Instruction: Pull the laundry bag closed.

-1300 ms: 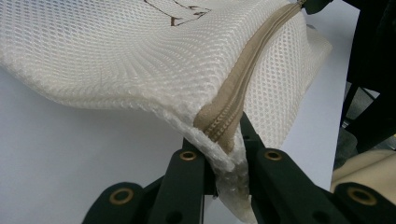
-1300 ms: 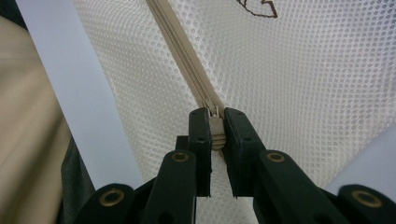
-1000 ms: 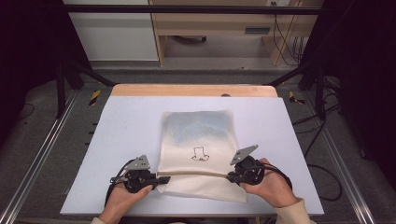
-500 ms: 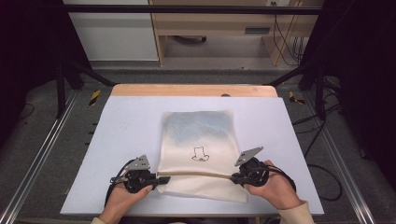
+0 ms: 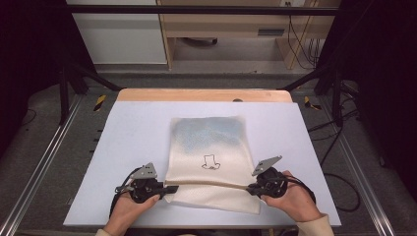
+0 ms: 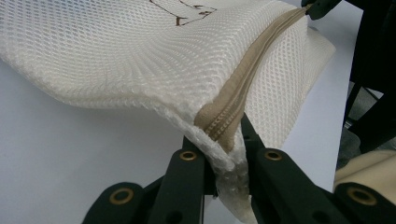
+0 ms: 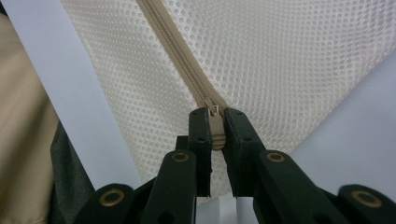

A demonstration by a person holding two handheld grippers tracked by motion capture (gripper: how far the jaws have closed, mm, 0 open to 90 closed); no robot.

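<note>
1. Mesh bag (image 5: 211, 157) is lying on the white table (image 5: 123, 147), near edge lifted.
2. Left gripper (image 6: 224, 161) is pinching the zipper's (image 5: 206, 183) end corner, anchoring it.
3. Right gripper (image 7: 215, 130) is clamping the zipper pull (image 7: 214, 112), ready for sliding.

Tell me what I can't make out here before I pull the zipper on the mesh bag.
- Contents of the mesh bag: high view, the weave hides all but a bluish patch.
- Zipper pull: right gripper view, the right gripper jaws cover most of it.
- Zipper end: left gripper view, bunched mesh inside the left gripper hides it.
- Printed drawing: high view, too small to read.
</note>
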